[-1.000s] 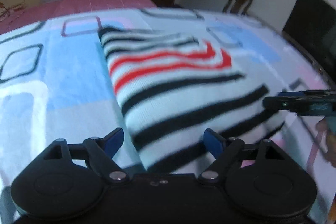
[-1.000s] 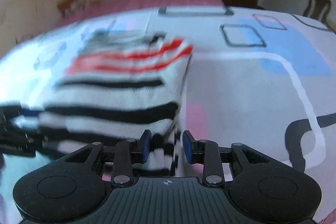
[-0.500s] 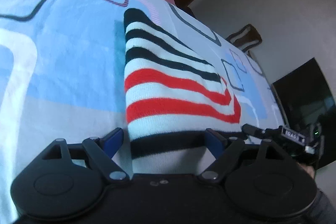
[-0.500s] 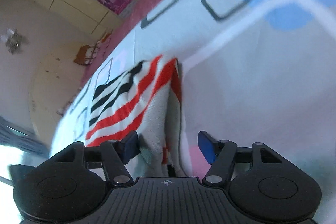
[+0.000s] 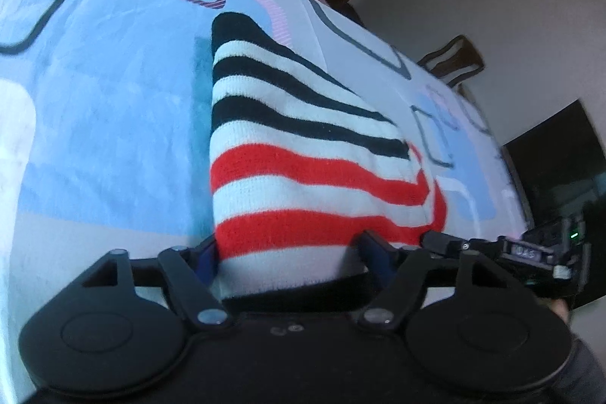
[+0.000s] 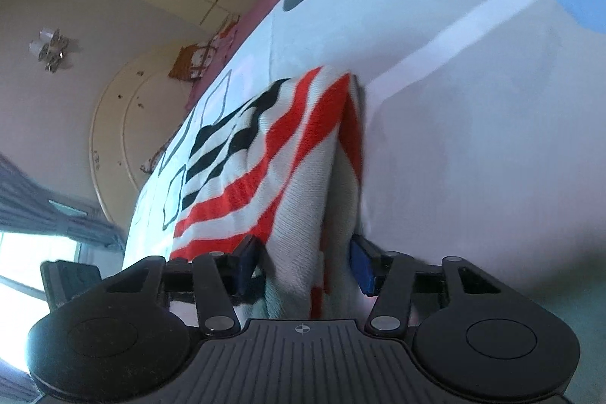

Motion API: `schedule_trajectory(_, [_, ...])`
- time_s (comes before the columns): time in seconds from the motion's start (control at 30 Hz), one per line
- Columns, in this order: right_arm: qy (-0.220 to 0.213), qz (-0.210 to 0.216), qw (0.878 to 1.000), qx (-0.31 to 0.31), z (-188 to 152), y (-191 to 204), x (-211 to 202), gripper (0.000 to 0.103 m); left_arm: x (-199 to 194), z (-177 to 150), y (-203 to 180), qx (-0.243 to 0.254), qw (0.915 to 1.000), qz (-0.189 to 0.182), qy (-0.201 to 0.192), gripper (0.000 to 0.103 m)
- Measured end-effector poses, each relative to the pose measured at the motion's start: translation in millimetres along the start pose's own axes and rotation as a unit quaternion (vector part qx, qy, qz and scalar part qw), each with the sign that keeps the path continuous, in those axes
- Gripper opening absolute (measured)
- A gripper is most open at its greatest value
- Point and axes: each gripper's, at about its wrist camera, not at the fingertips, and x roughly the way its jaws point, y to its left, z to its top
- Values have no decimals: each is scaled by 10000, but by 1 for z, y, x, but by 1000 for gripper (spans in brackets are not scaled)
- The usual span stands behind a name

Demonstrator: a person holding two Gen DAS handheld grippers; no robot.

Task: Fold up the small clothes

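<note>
Striped sweater [image 5: 303,154] on bedsheet [image 5: 106,124], near edge between both grippers. Left gripper [image 5: 291,252] & right gripper [image 6: 303,264]: jaws closing round its corners, not clamped yet. Step: grabbing for fold. Next needs firm pinch, even lift.

Both grippers [image 5: 289,252] [image 6: 303,265] apparently closing

The near hem of the striped sweater [image 5: 303,177] is disappearing behind the left gripper [image 5: 289,252] body. In the right wrist view, the right gripper [image 6: 303,262] is hiding the fold's lower end, and whether its closing pads are pressing the knit is not clear.
</note>
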Motion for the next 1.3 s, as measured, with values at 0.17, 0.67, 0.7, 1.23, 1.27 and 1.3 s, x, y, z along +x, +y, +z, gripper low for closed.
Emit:
schedule_trajectory(0.17, [-86, -420, 9972, -609, -8, 20, 2, 34, -10, -2, -34, 704, 9957, 567, -194, 42])
schedule_trajectory(0.67, [-520, -1107, 9816, -1469, -35, 60, -2, 31, -10, -22, -97, 2136, 9613, 1698, -383, 37])
schedule_trajectory(0.7, [-542, -1106, 9810, -1497, -36, 63, -4, 31, -13, -22, -100, 2188, 9601, 1689, -413, 37])
schedule_trajectory(1.23, [-715, -1174, 9675, -2123, -86, 175, 39, 31, -110, -21, -38, 2279, 9555, 1716, -755, 37])
schedule_trajectory(1.27, [-678, -1161, 9672, -2154, -93, 186, 49, 31, -119, -22, -27, 2244, 9559, 1738, -752, 37])
schedule_trajectory(1.3, [-644, -1149, 9673, -2169, -99, 195, 58, 31, -128, -23, -15, 2205, 9563, 1769, -748, 37])
